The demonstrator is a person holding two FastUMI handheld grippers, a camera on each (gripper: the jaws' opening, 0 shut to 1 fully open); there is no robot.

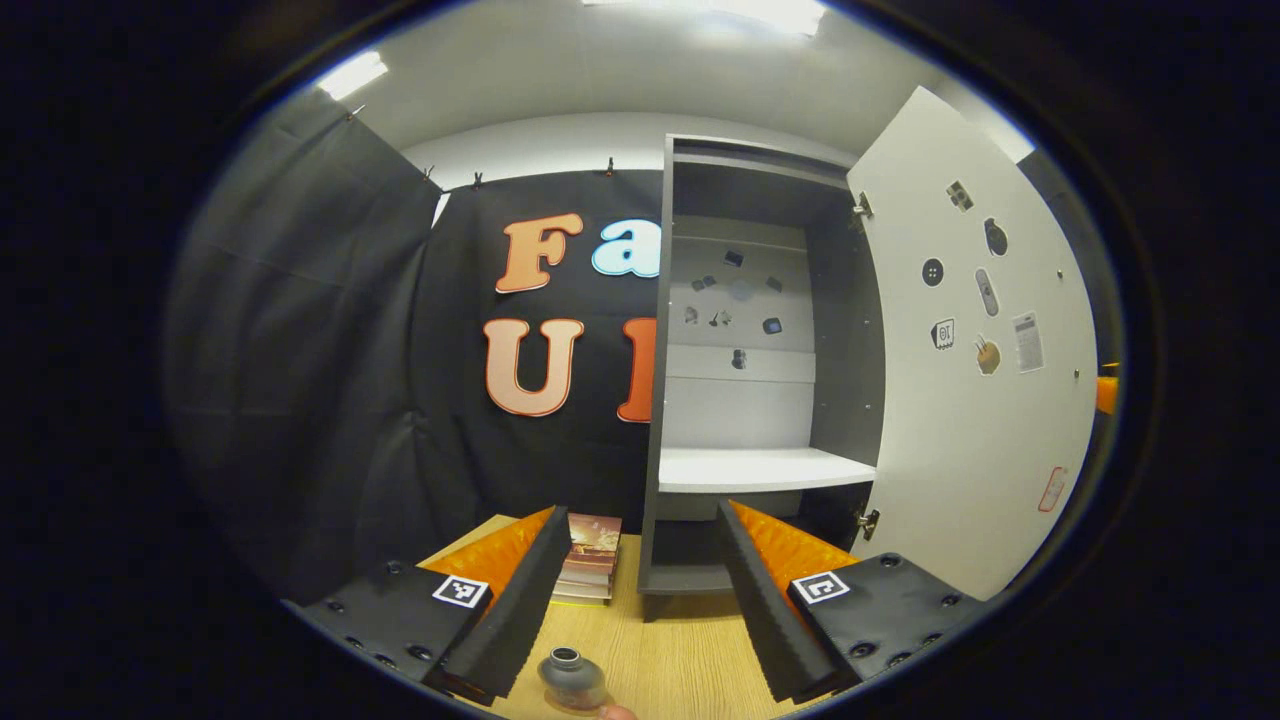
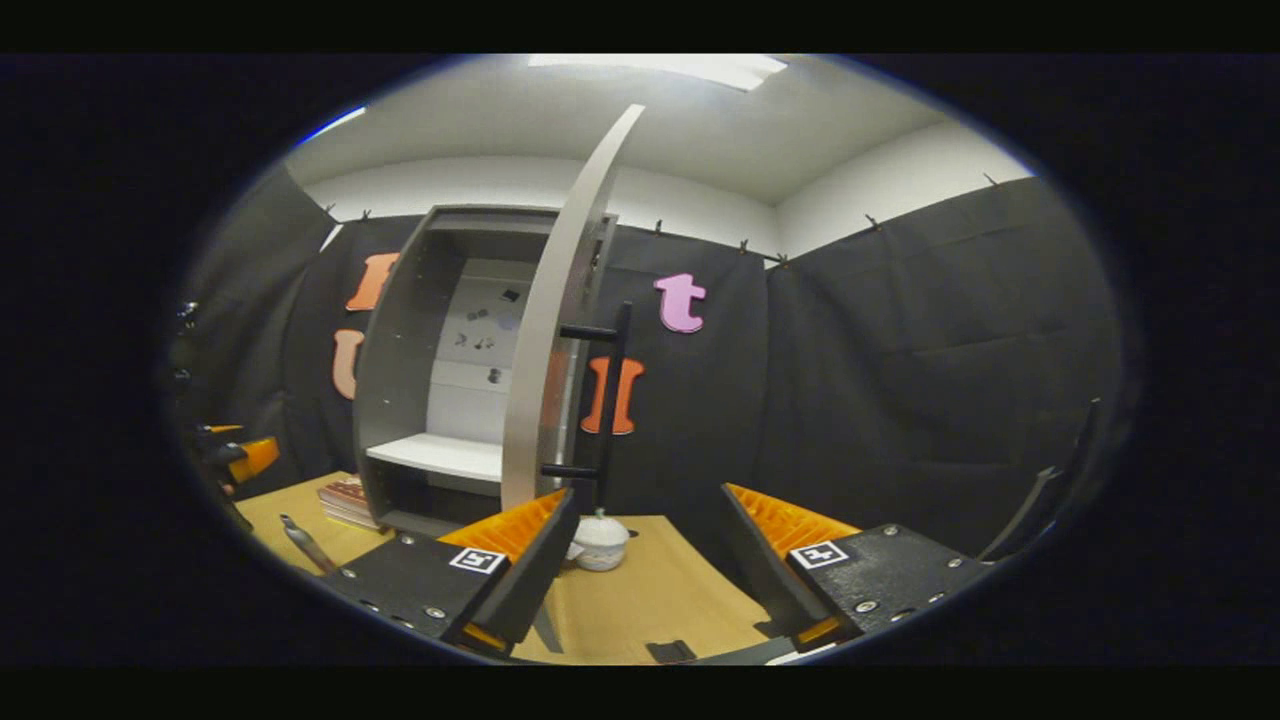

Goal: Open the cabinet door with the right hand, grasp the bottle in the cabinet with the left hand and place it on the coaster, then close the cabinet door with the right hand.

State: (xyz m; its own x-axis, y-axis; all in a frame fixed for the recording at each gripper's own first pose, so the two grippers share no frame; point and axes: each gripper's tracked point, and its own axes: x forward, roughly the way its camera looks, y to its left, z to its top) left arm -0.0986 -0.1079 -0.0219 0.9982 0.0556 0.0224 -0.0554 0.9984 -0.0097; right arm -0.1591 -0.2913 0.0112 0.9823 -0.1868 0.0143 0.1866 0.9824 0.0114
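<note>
In the left gripper view, the left gripper hangs over the wooden table with its fingers spread wide and nothing between them. Just below them, at the near edge, stands the bottle, seen from above, its dark cap up; it is upright on the table and touched by neither finger. What lies under it I cannot tell. A little farther, left of the cabinet, a stack of books rests on the table. Behind it rises the cabinet, its white shelf bare, a few small stickers on its back panel. The cabinet door stands swung fully open to the right, with stickers on its inner face.

In the right gripper view, the right gripper is likewise released, fingers apart, gripping nothing. Between them, farther off on the table, sits a small white jar. Beyond it the door shows edge-on, its black handle clear of both fingers. At the far left edge the other gripper shows.
</note>
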